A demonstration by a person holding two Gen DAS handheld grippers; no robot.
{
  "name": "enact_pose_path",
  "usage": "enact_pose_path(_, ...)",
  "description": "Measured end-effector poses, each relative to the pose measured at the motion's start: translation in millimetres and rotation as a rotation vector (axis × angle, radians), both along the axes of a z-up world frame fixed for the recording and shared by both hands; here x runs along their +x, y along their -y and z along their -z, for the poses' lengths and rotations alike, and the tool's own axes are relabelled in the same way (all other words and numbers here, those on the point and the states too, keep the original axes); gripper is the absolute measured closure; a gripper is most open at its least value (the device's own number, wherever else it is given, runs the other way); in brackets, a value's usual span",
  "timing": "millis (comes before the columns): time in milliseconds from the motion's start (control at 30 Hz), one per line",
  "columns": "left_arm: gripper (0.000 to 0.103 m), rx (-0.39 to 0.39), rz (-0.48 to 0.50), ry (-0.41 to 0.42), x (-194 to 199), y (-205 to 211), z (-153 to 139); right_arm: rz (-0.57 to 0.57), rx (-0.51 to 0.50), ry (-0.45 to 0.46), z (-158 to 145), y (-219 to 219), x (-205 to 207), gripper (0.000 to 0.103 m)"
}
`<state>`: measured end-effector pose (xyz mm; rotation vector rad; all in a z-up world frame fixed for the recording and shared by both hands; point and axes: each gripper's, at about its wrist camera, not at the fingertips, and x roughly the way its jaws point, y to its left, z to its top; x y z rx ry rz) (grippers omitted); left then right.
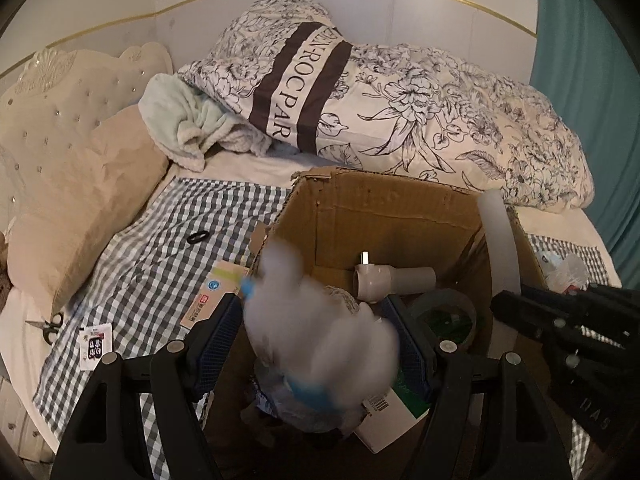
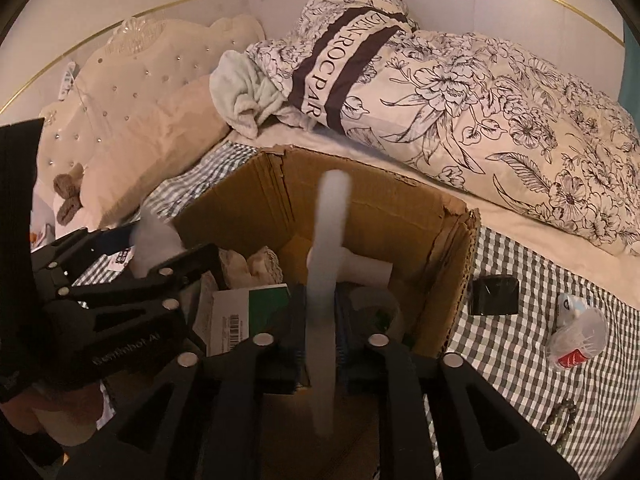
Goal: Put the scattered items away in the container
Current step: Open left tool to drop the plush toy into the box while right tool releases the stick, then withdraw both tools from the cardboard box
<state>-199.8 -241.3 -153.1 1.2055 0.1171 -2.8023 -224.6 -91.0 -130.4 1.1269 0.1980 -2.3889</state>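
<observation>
An open cardboard box (image 1: 380, 208) (image 2: 360, 208) stands on the checked bedsheet. My left gripper (image 1: 314, 308) hangs over it with its blue pads apart. A whitish plastic packet (image 1: 320, 320) with blue parts is smeared by motion between them, clear of both pads. My right gripper (image 2: 320, 304) is over the box's right part. A long white stick (image 2: 326, 280) (image 1: 500, 240) stands blurred in the narrow gap between its pads, apparently slipping loose. Inside lie a grey pipe fitting (image 1: 384, 280), a clear tape roll (image 1: 448, 312) and a green-white carton (image 2: 248, 312).
On the sheet left of the box lie a black ring (image 1: 197, 237), a flat card pack (image 1: 212, 292), a sachet (image 1: 94, 344) and scissors (image 1: 50, 326). To its right are a black tape roll (image 2: 494, 290) and a plastic cup (image 2: 580, 336). A floral duvet (image 2: 480, 100) is piled behind.
</observation>
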Motion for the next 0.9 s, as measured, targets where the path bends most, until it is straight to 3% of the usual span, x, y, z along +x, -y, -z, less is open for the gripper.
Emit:
enact_pose_path(100,0.021,0.004,0.0,-0.008,2,0,-5,0.009,-0.007,-0.013,-5,-3,3,0.085)
enact_pose_path(200,0.021,0.001,0.001,-0.019,5,-2,-12,0.021,-0.019,-0.03,-14,-7,6,0.073)
enact_pose_path(733,0.02,-0.023,0.029,-0.143,48,-27,-83,0.06,-0.059,-0.169,-84,-34,57,0.072)
enact_pose_path(900,0.018,-0.021,0.026,-0.186,67,-31,-105,0.073,-0.077,-0.22,-108,-43,78,0.066)
